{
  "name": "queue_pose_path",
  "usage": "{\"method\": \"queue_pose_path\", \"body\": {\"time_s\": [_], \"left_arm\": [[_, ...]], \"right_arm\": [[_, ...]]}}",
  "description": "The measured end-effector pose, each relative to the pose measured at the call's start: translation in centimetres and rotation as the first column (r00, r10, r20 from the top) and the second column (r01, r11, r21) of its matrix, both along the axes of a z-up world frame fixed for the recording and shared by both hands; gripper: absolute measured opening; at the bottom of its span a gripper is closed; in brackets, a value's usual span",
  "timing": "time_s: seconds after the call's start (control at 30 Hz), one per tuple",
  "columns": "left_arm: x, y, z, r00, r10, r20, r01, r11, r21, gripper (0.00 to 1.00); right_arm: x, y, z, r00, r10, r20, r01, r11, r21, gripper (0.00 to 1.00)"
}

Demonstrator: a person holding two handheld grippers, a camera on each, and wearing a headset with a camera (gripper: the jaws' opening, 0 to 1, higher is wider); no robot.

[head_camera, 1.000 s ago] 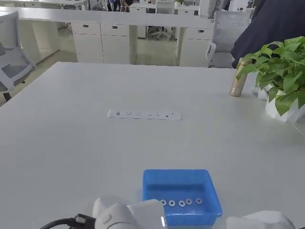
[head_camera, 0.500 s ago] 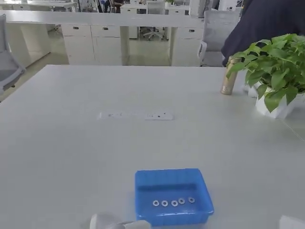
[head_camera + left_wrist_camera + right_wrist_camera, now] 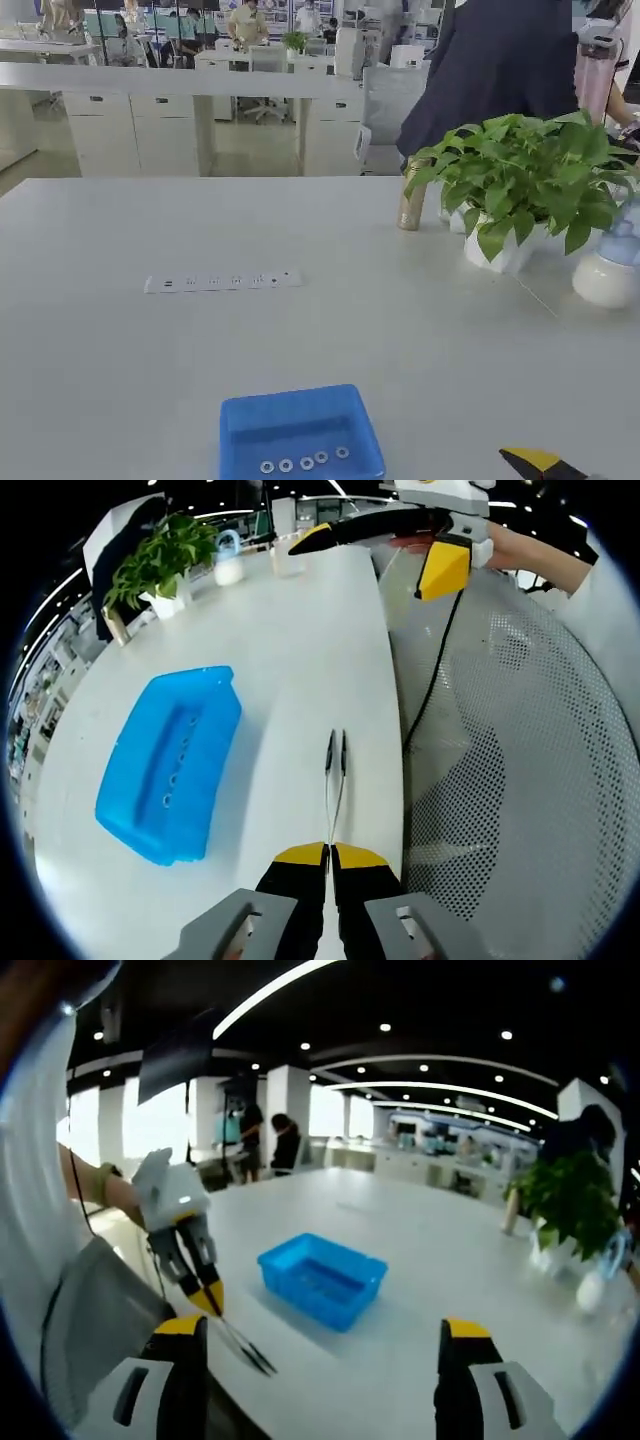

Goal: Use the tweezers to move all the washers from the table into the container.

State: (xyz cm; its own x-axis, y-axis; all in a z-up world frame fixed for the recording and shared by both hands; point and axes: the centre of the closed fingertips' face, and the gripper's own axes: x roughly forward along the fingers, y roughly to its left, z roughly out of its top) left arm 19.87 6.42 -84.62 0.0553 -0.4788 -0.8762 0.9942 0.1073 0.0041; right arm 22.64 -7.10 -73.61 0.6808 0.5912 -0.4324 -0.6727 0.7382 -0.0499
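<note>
Lying inside blue container [image 3: 290, 398]: five washers [image 3: 307, 463]

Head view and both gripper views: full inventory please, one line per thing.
blue plastic tray: 1, blue, near side of the table
silver metal washers: 5, silver, in a row inside the tray
thin metal tweezers: 1, silver, held by the left tool, near the table's edge
white power strip: 1, white, middle of the table
green potted plant: 1, green in a white pot, far right
gold cylinder: 1, gold, upright, left of the plant
white round bottle: 1, white with a bluish top, right edge
white table: 1, white, under everything
person in dark clothes: 1, behind the table
left tool: 1, black and yellow, shut on the tweezers
right tool: 1, black and yellow, open, empty
</note>
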Motion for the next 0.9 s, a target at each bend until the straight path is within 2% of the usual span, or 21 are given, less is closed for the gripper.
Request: {"method": "queue_pose_path", "body": {"time_s": [0.07, 0.13, 0.3, 0.37, 0.5, 0.63, 0.8, 0.87, 0.9], "left_arm": [[0.1, -0.2, -0.1, 1.0, 0.001, 0.001, -0.001, 1.0, 0.008, 0.0], [0.0, -0.3, -0.2, 1.0, 0.007, -0.015, -0.007, 1.0, 0.017, 0.0], [-0.3, -0.2, -0.5, 0.999, 0.024, -0.032, -0.023, 0.999, 0.036, 0.0], [-0.6, -0.1, -0.7, 0.998, 0.046, -0.05, -0.043, 0.998, 0.042, 0.0], [-0.7, 0.2, -0.9, 0.996, 0.078, -0.043, -0.076, 0.995, 0.057, 0.0], [-0.6, 0.2, -0.4, 0.989, 0.136, -0.051, -0.134, 0.99, 0.031, 0.0], [-0.8, 0.2, -0.6, 0.985, 0.171, -0.032, -0.17, 0.984, 0.046, 0.0], [-0.9, 0.0, -0.3, 0.979, 0.202, -0.027, -0.201, 0.979, 0.025, 0.03], [-1.1, -0.2, 0.2, 0.971, 0.235, -0.033, -0.235, 0.972, -0.009, 0.05]], "right_arm": [[-0.1, -0.1, 0.1, 1.0, 0.009, -0.007, -0.009, 1.0, -0.007, 0.95], [-0.2, -0.2, 0.2, 1.0, 0.018, -0.012, -0.018, 1.0, -0.008, 0.93], [-0.3, -1.1, 0.2, 0.999, 0.023, -0.023, -0.023, 0.999, -0.025, 0.98], [-0.5, -1.3, 0.3, 0.999, 0.028, -0.023, -0.029, 0.999, -0.028, 0.98], [-0.9, -1.8, 0.2, 0.998, 0.05, -0.036, -0.051, 0.999, -0.019, 0.98], [-1.5, -1.7, 0.1, 0.993, 0.112, -0.043, -0.114, 0.992, -0.051, 0.98], [-1.7, -2.5, 0.2, 0.991, 0.135, -0.025, -0.136, 0.989, -0.051, 0.97], [-1.6, -2.8, 0.0, 0.991, 0.131, -0.028, -0.133, 0.99, -0.04, 0.96], [-1.5, -2.9, -0.1, 0.991, 0.131, -0.029, -0.132, 0.99, -0.04, 0.96]]}}
